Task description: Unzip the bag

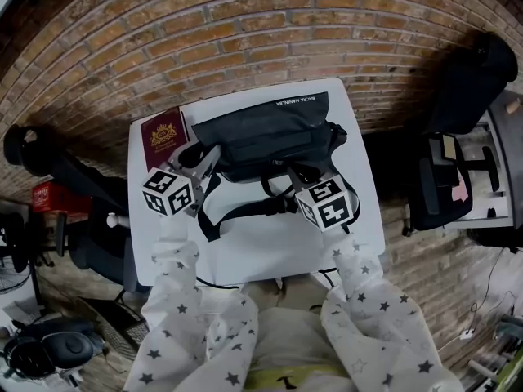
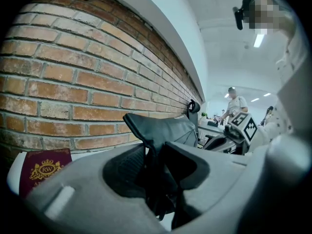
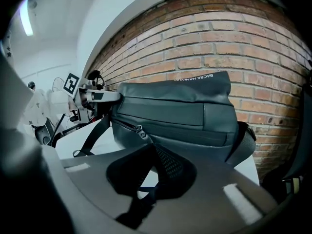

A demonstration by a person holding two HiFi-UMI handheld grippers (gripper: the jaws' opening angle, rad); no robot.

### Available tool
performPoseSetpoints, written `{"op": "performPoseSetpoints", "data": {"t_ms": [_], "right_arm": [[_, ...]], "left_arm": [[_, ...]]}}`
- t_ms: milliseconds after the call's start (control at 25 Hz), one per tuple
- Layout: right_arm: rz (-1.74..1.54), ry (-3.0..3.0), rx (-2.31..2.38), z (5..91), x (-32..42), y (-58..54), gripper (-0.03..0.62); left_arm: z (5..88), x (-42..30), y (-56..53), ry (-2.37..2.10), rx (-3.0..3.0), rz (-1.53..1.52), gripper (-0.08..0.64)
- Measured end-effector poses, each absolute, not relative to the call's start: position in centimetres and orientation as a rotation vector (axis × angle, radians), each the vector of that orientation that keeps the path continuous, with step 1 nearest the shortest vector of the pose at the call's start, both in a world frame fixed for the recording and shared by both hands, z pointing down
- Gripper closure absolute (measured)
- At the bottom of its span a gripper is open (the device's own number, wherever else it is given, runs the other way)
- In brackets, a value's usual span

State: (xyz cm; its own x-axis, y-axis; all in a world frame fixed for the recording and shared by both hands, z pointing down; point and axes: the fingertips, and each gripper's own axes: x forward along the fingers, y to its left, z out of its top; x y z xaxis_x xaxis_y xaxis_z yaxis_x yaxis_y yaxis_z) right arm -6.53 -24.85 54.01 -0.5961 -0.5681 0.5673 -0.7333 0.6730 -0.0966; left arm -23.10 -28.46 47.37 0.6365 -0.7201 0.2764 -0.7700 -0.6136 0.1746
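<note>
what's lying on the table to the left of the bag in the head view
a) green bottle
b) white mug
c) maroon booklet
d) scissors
c, a maroon booklet with a gold crest lies flat on the white table just left of the dark bag.

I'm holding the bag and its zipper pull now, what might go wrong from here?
1. The right gripper pinches only the thin zipper pull, which may slip out under tension.
2. The left gripper holds just a fold at the end of the bag, so the bag could twist or lift.
3. The passport lies beside the bag near the edge of the table; a sliding bag might push it off.
</note>
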Motion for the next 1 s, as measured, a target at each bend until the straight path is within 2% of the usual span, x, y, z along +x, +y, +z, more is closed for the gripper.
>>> {"op": "performPoseSetpoints", "data": {"t_ms": [1000], "right_arm": [[0.454,-2.341,1.100,53.8,-4.7,-25.9,0.577]], "left_arm": [[47.5,-23.8,-28.5,-1.275,2.555,0.265,0.436]]}}
